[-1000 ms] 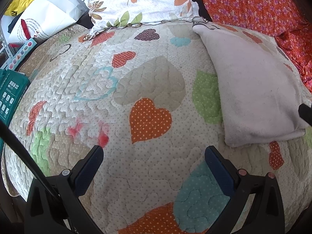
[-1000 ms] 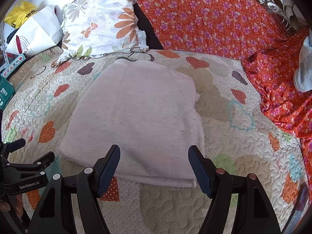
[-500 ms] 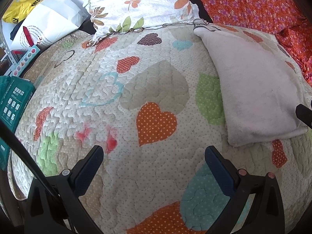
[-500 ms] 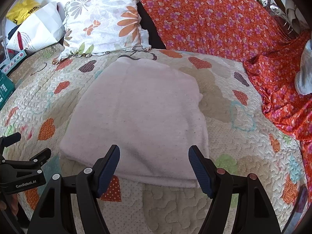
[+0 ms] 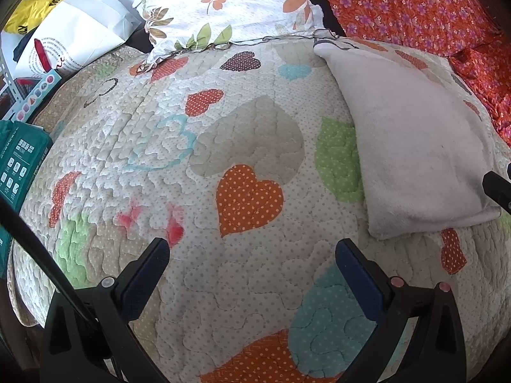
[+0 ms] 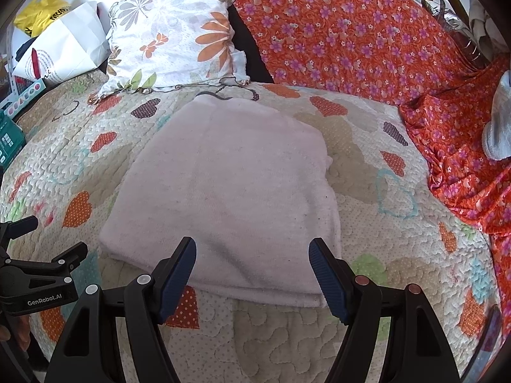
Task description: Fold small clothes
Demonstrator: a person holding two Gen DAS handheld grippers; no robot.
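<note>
1. Folded garment (image 6: 223,191): pale pink cloth, lying flat in a rough rectangle on the heart-patterned quilt (image 6: 367,335). In the right wrist view it fills the centre of the frame; in the left wrist view it sits at the right edge (image 5: 415,146).
2. Right gripper (image 6: 252,271): jaws stand wide apart with nothing between the pads. It hovers at the lower centre of the frame, over the near edge of the garment; contact with the cloth cannot be confirmed.
3. Left gripper (image 5: 252,265): jaws wide apart, empty, positioned over bare quilt at the lower centre of its frame, well apart from the garment. It also appears at the lower left of the right wrist view (image 6: 41,271).
4. Floral pillow (image 6: 179,32): upper left centre, behind the garment.
5. Orange flowered fabric (image 6: 351,32): upper right, draped down the right side.
6. White paper bag (image 5: 73,32): upper left corner.
</note>
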